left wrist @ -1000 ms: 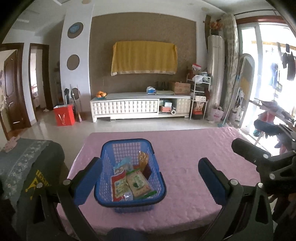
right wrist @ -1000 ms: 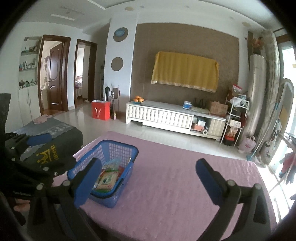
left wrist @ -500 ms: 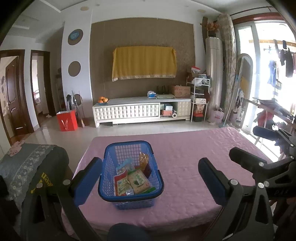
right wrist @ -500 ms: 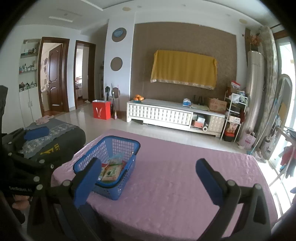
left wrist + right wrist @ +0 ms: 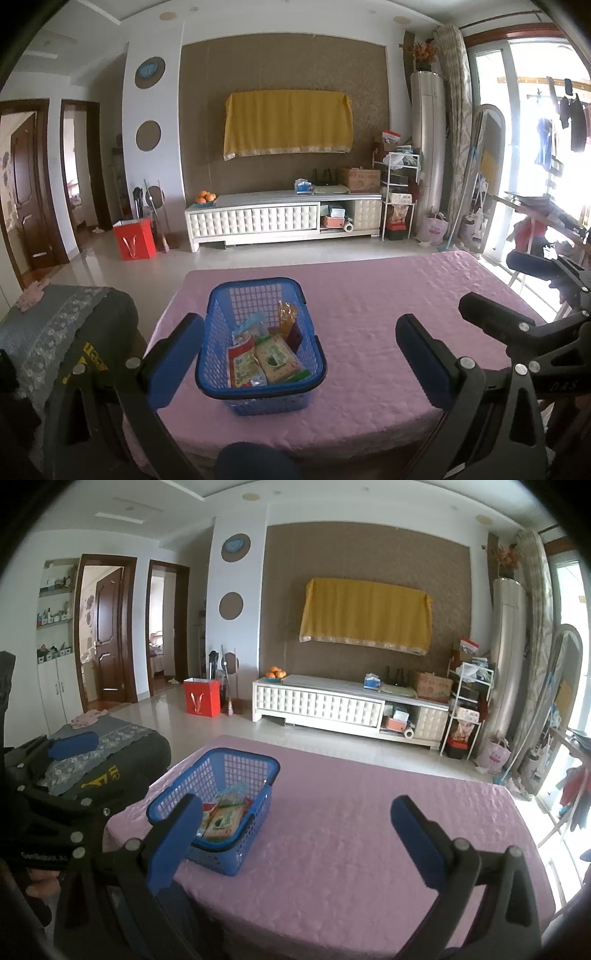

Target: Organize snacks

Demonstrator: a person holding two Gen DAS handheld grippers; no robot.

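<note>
A blue plastic basket stands on the left part of a table with a pink cloth. It holds several snack packets, among them a green-and-beige pack, a red-edged pack and an orange pack. The basket also shows in the right wrist view. My left gripper is open and empty, held near the table's front edge with the basket between its blue pads. My right gripper is open and empty, over the front of the table to the right of the basket.
A dark chair with a grey lace cover stands left of the table. Behind the table are bare floor, a white TV cabinet and a red bag. A drying rack and balcony door are at the right.
Both grippers have drawn back and risen from the basket, so it looks smaller and more of the table's front edge shows. Both stay open and empty.
</note>
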